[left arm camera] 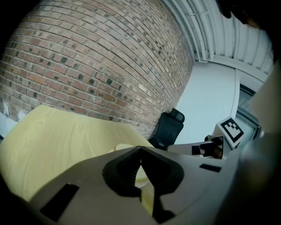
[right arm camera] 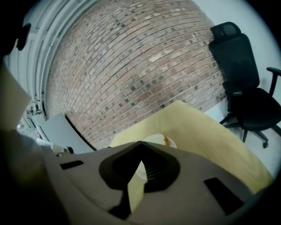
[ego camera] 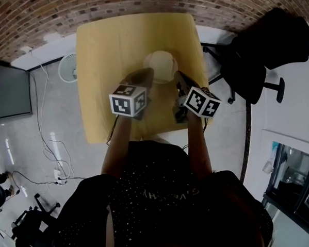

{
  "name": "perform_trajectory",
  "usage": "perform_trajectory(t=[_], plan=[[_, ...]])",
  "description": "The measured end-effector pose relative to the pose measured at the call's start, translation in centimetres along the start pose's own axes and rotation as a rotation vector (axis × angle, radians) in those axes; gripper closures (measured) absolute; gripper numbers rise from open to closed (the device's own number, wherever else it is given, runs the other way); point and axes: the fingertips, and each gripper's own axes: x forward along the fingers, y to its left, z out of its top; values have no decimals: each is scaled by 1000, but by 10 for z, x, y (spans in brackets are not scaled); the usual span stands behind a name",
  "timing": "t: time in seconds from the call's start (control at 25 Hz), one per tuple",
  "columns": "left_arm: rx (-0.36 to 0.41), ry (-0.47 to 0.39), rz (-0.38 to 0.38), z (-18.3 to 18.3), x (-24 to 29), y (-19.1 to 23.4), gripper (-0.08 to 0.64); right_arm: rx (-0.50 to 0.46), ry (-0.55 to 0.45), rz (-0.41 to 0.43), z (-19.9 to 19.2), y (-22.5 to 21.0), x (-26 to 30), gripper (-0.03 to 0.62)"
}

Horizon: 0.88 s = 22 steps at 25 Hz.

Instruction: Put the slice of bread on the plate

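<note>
A white plate (ego camera: 161, 66) sits near the middle of the yellow table (ego camera: 99, 56). Something pale lies on it, with an orange-brown edge (right arm camera: 167, 140) showing in the right gripper view; I cannot make out the bread slice clearly. My left gripper (ego camera: 147, 72) hovers at the plate's left rim, its jaws meeting at the tips with nothing between them (left arm camera: 140, 149). My right gripper (ego camera: 176, 74) hangs just right of the plate, also shut and holding nothing (right arm camera: 140, 144). Both point toward the plate (left arm camera: 125, 147), which their jaws partly hide.
A black office chair (ego camera: 266, 42) stands right of the table, close to its far corner. A white fan (ego camera: 67, 68) and cables lie on the floor to the left. A brick wall (ego camera: 138, 2) runs behind the table.
</note>
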Motion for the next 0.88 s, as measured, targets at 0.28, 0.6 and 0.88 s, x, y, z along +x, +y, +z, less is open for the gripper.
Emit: perform_trajectory(t=[0.28, 0.6, 0.88], plan=[[33, 10, -22, -5, -2, -15, 551, 63, -71, 64, 0, 8, -21, 580], [51, -3, -24, 1, -7, -22, 551, 21, -78, 77, 1, 16, -28, 581], [26, -26, -28, 9, -9, -21, 551, 13, -85, 70, 6, 15, -29, 581]])
